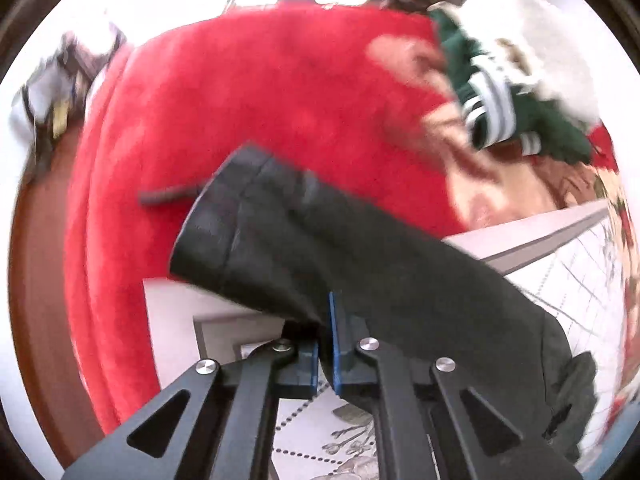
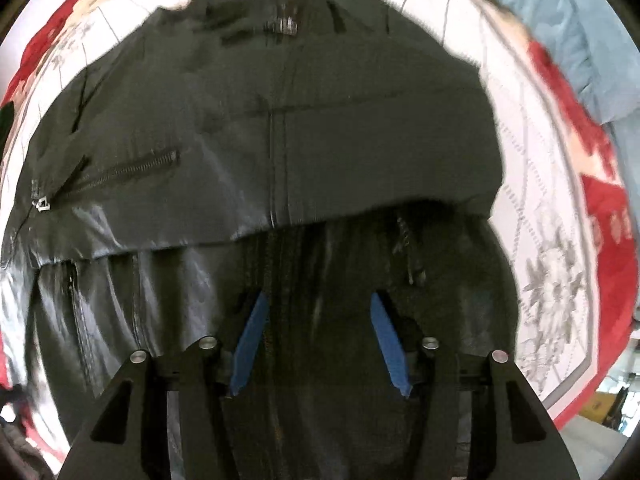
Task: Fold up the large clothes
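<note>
A black leather jacket (image 2: 280, 128) lies spread on the patterned bed cover, zips showing, with its lower part folded over itself. My right gripper (image 2: 318, 304) hovers just above the jacket's near part, jaws wide apart and empty. My left gripper (image 1: 326, 320) is shut on the jacket's black sleeve (image 1: 280, 232) and holds it lifted, the cuff end pointing up and left over a red blanket (image 1: 260, 100).
A green garment with white stripes (image 1: 492, 100) and a white fluffy item (image 1: 532, 32) lie on the red blanket at the upper right. The white-and-red patterned bed cover (image 2: 532, 208) surrounds the jacket. A blue cloth (image 2: 572, 24) lies at the far right. Brown floor (image 1: 36, 240) is at left.
</note>
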A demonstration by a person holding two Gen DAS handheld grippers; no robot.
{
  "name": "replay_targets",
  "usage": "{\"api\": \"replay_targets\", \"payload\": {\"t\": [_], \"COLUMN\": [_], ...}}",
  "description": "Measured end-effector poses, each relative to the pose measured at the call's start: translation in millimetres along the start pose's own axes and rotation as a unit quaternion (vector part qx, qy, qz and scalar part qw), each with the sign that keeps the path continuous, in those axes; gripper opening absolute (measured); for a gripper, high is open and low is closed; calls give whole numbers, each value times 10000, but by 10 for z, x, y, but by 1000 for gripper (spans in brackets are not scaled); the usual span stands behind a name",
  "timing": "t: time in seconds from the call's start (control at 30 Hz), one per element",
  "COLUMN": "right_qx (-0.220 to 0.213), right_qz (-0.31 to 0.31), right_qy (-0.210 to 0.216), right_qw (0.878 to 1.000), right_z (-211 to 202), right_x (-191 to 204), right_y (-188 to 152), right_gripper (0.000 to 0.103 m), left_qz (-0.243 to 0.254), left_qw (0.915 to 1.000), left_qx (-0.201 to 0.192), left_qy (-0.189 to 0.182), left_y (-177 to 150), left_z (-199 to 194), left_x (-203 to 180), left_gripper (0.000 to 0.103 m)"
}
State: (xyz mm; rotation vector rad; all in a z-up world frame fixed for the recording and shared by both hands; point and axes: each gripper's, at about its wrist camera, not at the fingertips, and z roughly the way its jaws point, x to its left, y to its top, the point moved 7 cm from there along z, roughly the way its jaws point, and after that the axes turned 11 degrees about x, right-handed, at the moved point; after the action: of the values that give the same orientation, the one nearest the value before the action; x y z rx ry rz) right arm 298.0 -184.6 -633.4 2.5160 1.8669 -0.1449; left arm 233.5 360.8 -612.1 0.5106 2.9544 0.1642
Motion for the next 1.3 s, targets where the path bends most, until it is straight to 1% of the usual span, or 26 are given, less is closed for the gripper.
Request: {"api": "replay_targets", "payload": {"t": [0.03,0.07,0.1,0.13,0.2,0.3,0.33,0.4,0.47,0.5,0.53,0.63,0.67,0.7,0.73,0.77,0.83,0.9,0.97,1.0,1.03,1.07,1.1,1.17,1.23,1.3], "right_qx": [-125,-264,-334,-362,-406,-491,-528,-574,-503,-436,-386,-299,-297,-300,-292,-278,-208,-153,-95,-74,-45,-2,23,85,152,231], "right_qz": [-13,-45,-101,-164,-273,-375,-420,-460,-503,-467,-447,-253,-154,0,134,258,615,944,1174,1289,1367,1463,1556,1653,1716,1756], "right_qy": [-60,-132,-206,-272,-404,-382,-417,-409,-346,-181,-97,184,248,317,373,425,552,616,569,553,514,460,430,364,365,434], "right_qw": [9999,9996,9992,9988,9980,9974,9969,9965,9969,9978,9982,9991,9991,9990,9988,9984,9964,9935,9914,9901,9893,9882,9869,9855,9844,9832], "right_z": [-58,-113,-150,-211,-257,-430,-493,-567,-568,-555,-495,-442,-450,-472,-483,-485,-484,-460,-410,-379,-347,-308,-273,-211,-163,-121], "right_x": [3,34,62,83,160,269,295,348,347,365,322,200,149,41,-53,-147,-446,-771,-1072,-1230,-1354,-1503,-1639,-1854,-2010,-2110], "right_y": [14,-11,-27,21,78,307,363,446,615,651,788,901,925,955,968,976,985,961,910,876,847,813,776,718,656,599], "right_gripper": [57,59,63,64,64,64,65,65,65,65,65,65,65,65,65,65,65,65,65,65,65,65,65,65,65,65], "left_qz": [129,377,586,903,1307,2036,2366,2766,3315,3548,3896,4551,4829,5012,5281,5454,5871,6144,6509,6634,6795,6883,6948,7011,6997,6897], "left_qw": [9998,9987,9970,9930,9858,9675,9569,9427,9210,9103,8935,8616,8476,8379,8238,8141,7874,7690,7422,7322,7188,7121,7077,7064,7102,7188], "left_qx": [-123,-330,-493,-738,-1023,-1472,-1655,-1848,-2042,-2130,-2231,-2223,-2144,-2081,-1917,-1798,-1509,-1222,-829,-741,-594,-511,-425,-175,217,584], "left_qy": [29,83,132,172,266,298,298,261,135,96,-22,-340,-484,-589,-749,-864,-1120,-1272,-1364,-1354,-1342,-1284,-1208,-960,-744,-651], "left_y": [46,81,83,77,35,-88,-214,-329,-528,-600,-811,-1300,-1552,-1751,-2061,-2287,-2869,-3320,-3887,-4093,-4356,-4488,-4616,-4795,-4877,-4866], "left_z": [-67,-202,-292,-453,-638,-938,-1091,-1264,-1405,-1420,-1531,-1648,-1677,-1708,-1704,-1701,-1671,-1611,-1466,-1403,-1299,-1216,-1131,-930,-734,-584], "left_x": [-49,-217,-264,-361,-607,-1027,-1179,-1406,-1765,-1941,-2150,-2594,-2772,-2896,-3089,-3199,-3428,-3571,-3676,-3692,-3696,-3695,-3692,-3642,-3590,-3513], "left_gripper": [2,2,2,1,1,1,1,1,1,1,1,1,1,1,1,1,1,1,1,1,1,1,1,2,6,9]}}
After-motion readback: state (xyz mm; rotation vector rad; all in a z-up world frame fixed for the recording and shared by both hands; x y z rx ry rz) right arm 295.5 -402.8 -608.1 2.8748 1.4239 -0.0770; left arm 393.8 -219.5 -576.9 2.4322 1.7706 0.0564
